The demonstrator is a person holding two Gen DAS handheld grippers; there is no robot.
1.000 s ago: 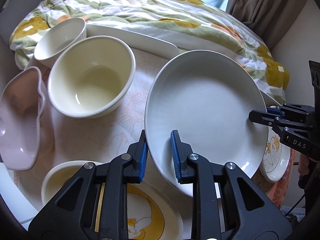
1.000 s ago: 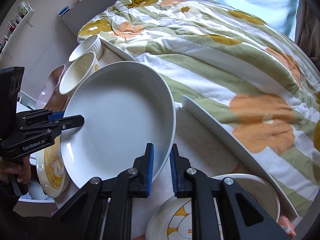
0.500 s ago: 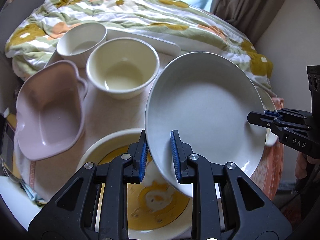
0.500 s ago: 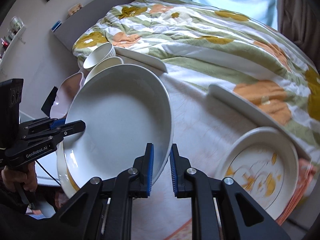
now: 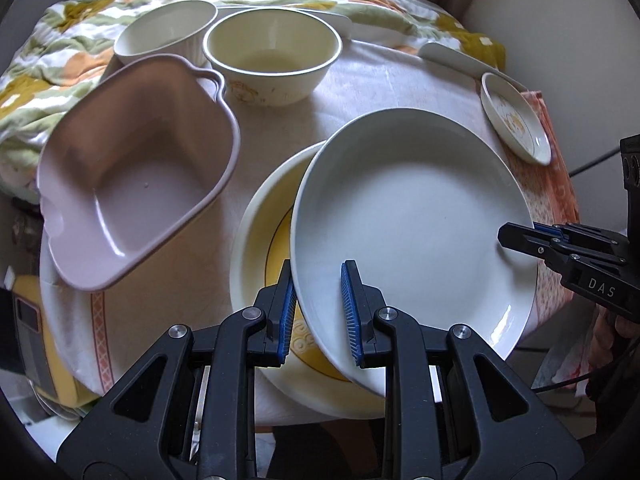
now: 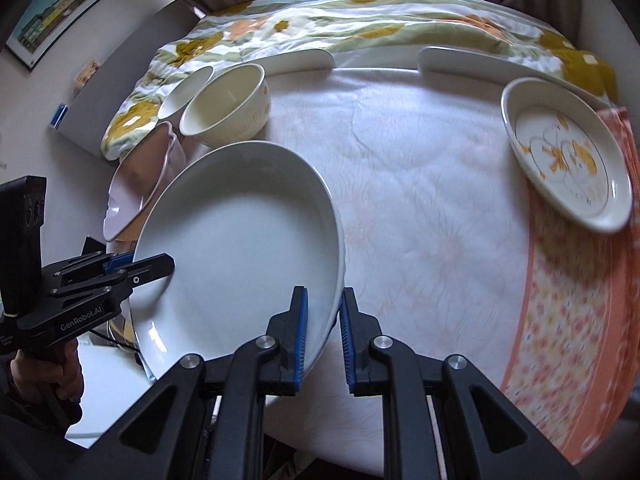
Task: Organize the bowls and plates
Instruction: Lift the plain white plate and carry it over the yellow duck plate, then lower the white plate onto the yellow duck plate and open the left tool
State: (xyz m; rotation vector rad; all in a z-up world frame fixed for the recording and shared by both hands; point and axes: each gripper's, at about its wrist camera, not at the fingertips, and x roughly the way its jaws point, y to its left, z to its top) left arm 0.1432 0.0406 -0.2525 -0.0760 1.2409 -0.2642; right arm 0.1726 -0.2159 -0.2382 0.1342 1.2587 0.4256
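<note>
A large plain white plate (image 5: 412,232) (image 6: 236,252) hangs in the air, held by both grippers. My left gripper (image 5: 318,312) is shut on its near rim, and my right gripper (image 6: 322,332) is shut on the opposite rim. Under the plate lies a yellow-patterned plate (image 5: 260,248) on the table. A pink square dish (image 5: 136,184) sits left of it. Behind stand a cream bowl (image 5: 272,52) and a white ribbed bowl (image 5: 164,36). A small yellow-printed plate (image 6: 568,152) rests at the table's right side.
The round table (image 6: 420,184) has a pale cloth with an orange floral border. Behind it lies a bed with a flowered quilt (image 6: 360,28). Two white curved rails (image 6: 472,60) sit along the table's far edge. A hand (image 6: 60,376) grips the left tool.
Both grippers carried the white plate leftward across the table; it now hangs over the yellow-patterned plate. The small printed plate has slid off to the right in both views.
</note>
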